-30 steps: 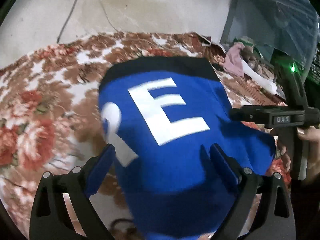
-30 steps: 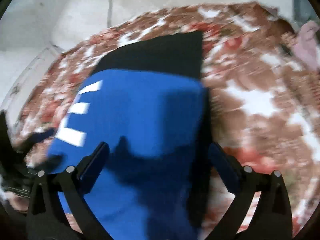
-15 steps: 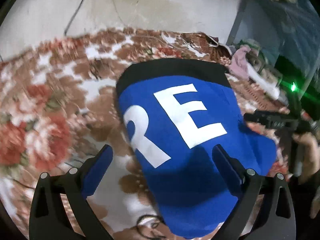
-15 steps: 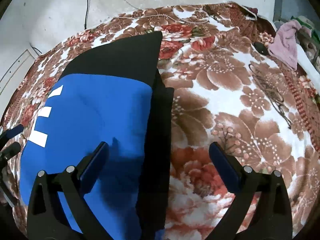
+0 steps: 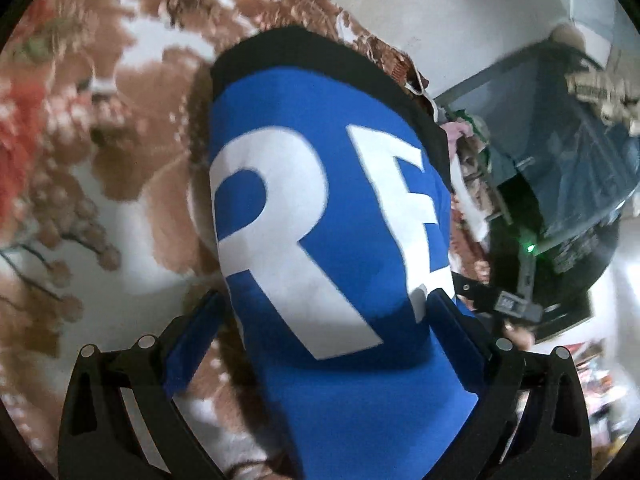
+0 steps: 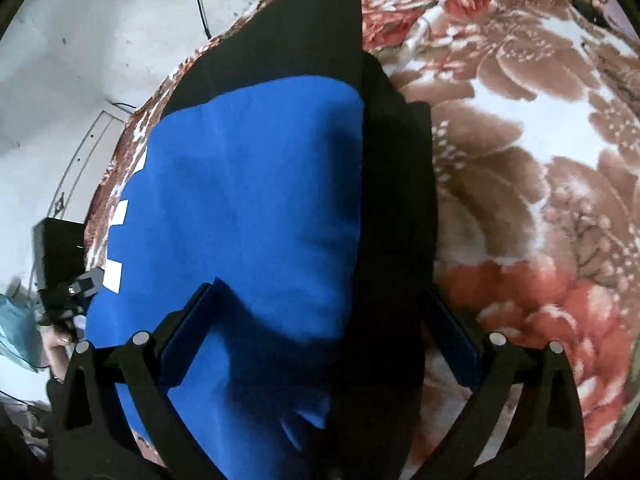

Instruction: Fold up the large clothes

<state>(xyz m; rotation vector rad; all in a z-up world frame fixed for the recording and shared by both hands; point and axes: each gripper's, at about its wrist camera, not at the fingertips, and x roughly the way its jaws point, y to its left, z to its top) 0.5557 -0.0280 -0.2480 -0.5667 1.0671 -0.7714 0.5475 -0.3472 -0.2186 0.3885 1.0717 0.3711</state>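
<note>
A floral blanket [image 6: 540,152] in brown, red and white covers the bed, which runs up to a pale wall [image 6: 100,40] with a dark cable hanging down it, and clutter is piled past the bed's far corner in the left wrist view. The folded blue and black garment [image 5: 320,240] with white letters lies on the blanket near that wall-side edge, with a broad bare stretch of blanket on its other side. The left gripper [image 5: 324,312] and right gripper [image 6: 320,304] both hang over the garment's near end with fingers spread wide, clamping nothing.
</note>
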